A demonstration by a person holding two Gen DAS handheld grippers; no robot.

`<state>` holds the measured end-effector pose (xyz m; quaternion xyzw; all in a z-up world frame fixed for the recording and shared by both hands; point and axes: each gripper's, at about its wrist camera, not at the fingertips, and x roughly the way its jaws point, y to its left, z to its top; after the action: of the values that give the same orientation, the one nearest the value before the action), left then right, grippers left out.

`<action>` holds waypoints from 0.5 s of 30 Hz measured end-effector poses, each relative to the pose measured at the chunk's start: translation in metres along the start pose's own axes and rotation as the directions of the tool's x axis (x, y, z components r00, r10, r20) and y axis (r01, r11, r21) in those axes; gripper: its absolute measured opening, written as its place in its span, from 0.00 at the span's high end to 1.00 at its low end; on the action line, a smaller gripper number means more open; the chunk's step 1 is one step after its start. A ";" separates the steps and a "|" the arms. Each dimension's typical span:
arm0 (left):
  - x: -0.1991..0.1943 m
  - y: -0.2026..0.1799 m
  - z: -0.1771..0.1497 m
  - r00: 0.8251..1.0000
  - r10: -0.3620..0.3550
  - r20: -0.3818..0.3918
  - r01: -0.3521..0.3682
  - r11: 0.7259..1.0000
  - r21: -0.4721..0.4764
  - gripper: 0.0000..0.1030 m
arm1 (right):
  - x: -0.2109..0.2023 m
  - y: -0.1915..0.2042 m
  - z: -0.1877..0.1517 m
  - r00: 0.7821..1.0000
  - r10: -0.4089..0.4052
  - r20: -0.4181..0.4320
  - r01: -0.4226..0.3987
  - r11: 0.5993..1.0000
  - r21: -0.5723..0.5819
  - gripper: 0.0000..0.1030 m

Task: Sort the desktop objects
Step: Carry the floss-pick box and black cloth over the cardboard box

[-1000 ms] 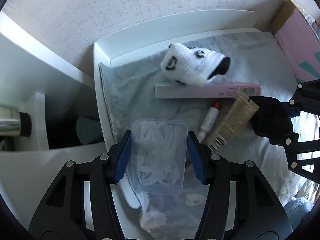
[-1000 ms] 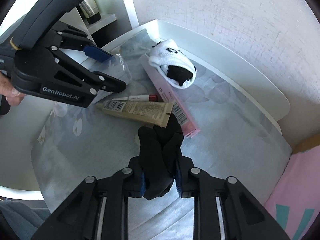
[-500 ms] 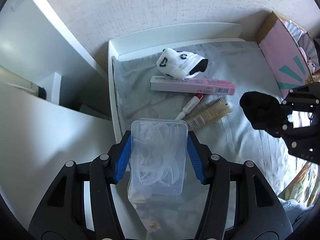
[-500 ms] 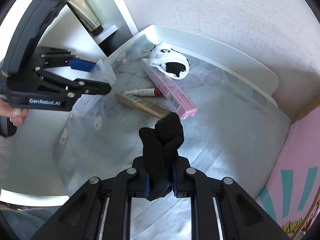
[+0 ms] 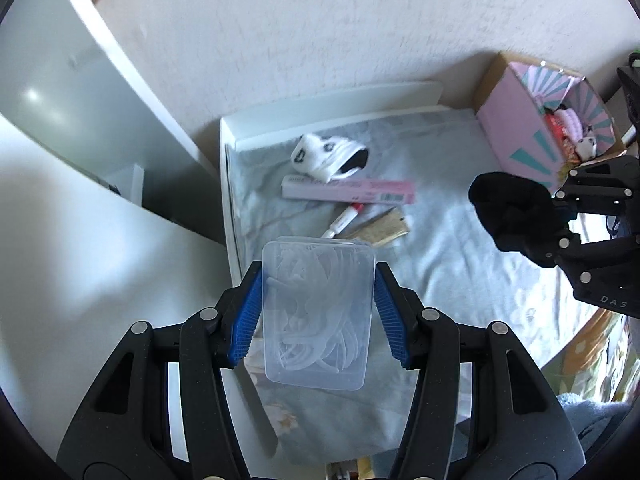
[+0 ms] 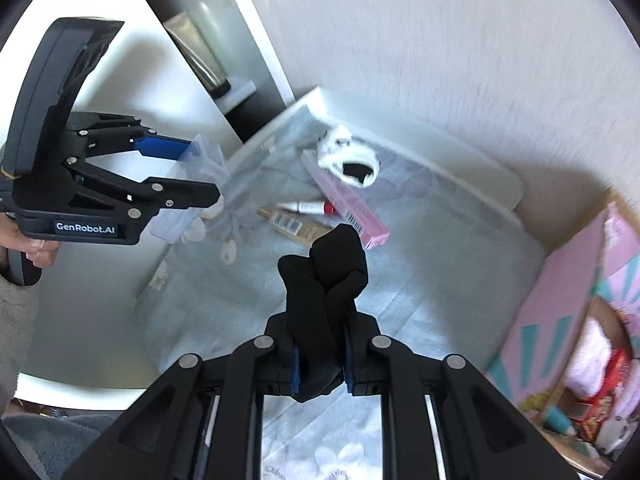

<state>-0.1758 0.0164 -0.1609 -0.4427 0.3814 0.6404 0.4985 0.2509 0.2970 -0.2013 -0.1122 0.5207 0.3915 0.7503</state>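
My left gripper point(image 5: 318, 312) is shut on a clear plastic box point(image 5: 318, 316) of white floss picks, held well above the cloth-covered tabletop point(image 5: 440, 248). The same box point(image 6: 200, 164) shows edge-on in the right wrist view. My right gripper point(image 6: 320, 360) is shut on a bunched black sock point(image 6: 324, 280), also lifted off the cloth; that sock point(image 5: 508, 212) appears at the right of the left wrist view. On the cloth lie a white sock with black marks point(image 5: 328, 156), a long pink box point(image 5: 348, 190), a small red-capped tube point(image 5: 344, 220) and a tan tube point(image 5: 384, 228).
A pink cardboard box point(image 5: 536, 132) holding soft toys and packets stands at the right against the wall. White shelving point(image 5: 100, 184) rises at the left, with a silver tube point(image 6: 200, 56) on one shelf. A hand point(image 6: 28, 240) holds the left gripper's grip.
Both grippers have risen away from the cloth with their loads, so the items on the table look smaller. The black sock has moved right, towards the pink box.
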 end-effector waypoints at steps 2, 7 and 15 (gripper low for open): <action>-0.017 -0.004 0.007 1.000 -0.007 0.011 0.007 1.000 0.003 0.50 | -0.014 0.008 0.010 1.000 -0.012 0.018 0.012 1.000 -0.005 0.86; -0.038 -0.036 0.033 0.998 -0.044 0.037 0.042 0.998 0.035 0.50 | -0.061 -0.004 0.009 0.996 -0.049 0.078 0.050 0.999 -0.008 0.86; -0.053 -0.130 0.088 0.985 -0.142 0.095 0.129 0.983 0.131 0.50 | -0.131 -0.069 -0.030 0.980 -0.171 0.103 0.164 0.984 0.070 0.86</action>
<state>-0.0599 0.1100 -0.0892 -0.4018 0.3630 0.6019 0.5870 0.2592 0.1723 -0.1168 -0.1111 0.4796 0.3163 0.8109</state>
